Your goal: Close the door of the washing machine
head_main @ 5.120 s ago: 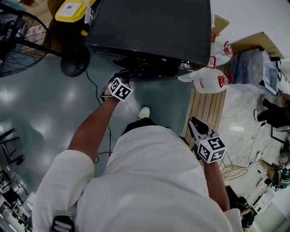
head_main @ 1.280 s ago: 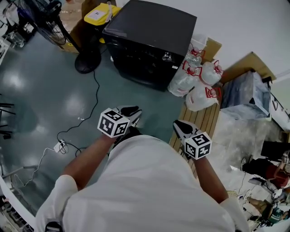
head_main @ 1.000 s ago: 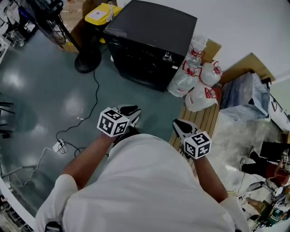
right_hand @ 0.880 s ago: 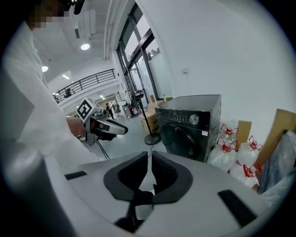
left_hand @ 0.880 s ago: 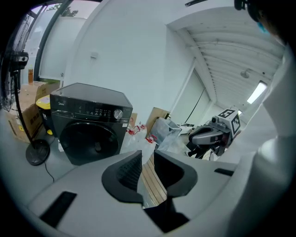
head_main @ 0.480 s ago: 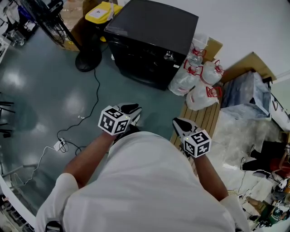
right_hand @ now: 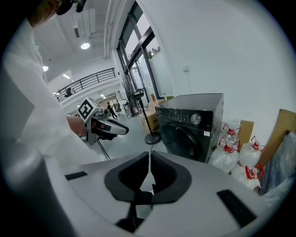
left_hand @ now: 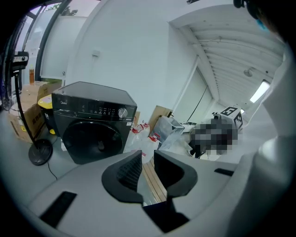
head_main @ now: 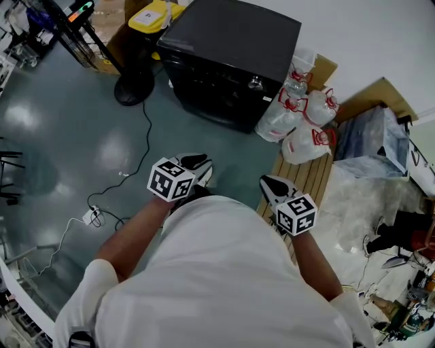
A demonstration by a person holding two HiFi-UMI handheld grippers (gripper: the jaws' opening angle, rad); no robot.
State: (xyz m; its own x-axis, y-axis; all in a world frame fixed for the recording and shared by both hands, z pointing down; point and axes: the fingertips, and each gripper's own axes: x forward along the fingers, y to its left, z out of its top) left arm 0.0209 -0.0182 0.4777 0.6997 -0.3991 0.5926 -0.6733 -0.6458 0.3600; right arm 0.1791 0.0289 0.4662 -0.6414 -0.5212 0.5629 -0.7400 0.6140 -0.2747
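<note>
The black front-loading washing machine (head_main: 231, 61) stands against the white wall, some way ahead of me. Its round door (left_hand: 92, 139) lies flush with the front, also in the right gripper view (right_hand: 185, 136). Both grippers hover close to my body, far from the machine. My left gripper (head_main: 197, 162) points at the machine, and its jaws (left_hand: 148, 159) stand a narrow gap apart with nothing between them. My right gripper (head_main: 268, 182) has its jaws (right_hand: 150, 159) meeting at the tips, empty. The left gripper (right_hand: 108, 127) also shows in the right gripper view.
Several water jugs (head_main: 299, 122) in bags lean beside the machine's right side. A wooden pallet (head_main: 309, 180) lies under my right gripper. A fan stand base (head_main: 132, 92), a yellow-lidded bin (head_main: 153, 13) and a floor cable (head_main: 129, 177) are on the left. Plastic sheeting (head_main: 370, 136) lies at right.
Five seconds ago my left gripper was at the machine's front; it has since drawn back to my body, farther from the machine. Over the last second nothing much has moved.
</note>
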